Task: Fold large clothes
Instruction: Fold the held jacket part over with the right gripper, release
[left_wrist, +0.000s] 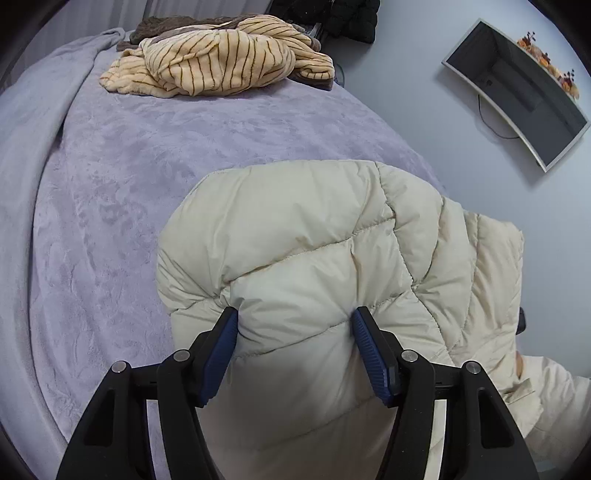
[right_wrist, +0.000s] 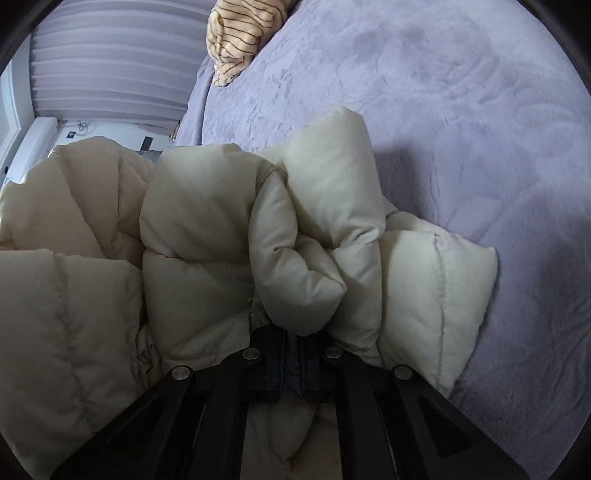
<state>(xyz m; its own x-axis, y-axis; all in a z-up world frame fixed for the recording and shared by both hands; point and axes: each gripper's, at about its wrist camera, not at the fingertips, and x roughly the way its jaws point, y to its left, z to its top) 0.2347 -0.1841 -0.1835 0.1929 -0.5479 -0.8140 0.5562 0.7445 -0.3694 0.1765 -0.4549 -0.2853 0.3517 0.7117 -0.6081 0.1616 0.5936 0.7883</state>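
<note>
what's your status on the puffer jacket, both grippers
Left gripper clamped on a thick fold of the cream puffer jacket. Right gripper shut on bunched jacket edge. Jacket over the purple blanket. Striped garment far off, not in the way.

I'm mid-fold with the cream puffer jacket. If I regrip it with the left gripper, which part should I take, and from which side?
Probably the rounded folded edge of the puffer jacket, where the left gripper already straddles a padded section. Come from the near side, over the top, pads biting at the stitched seams: the fill is thinner there than mid-panel. The right gripper is shut on a bunched fold.
</note>
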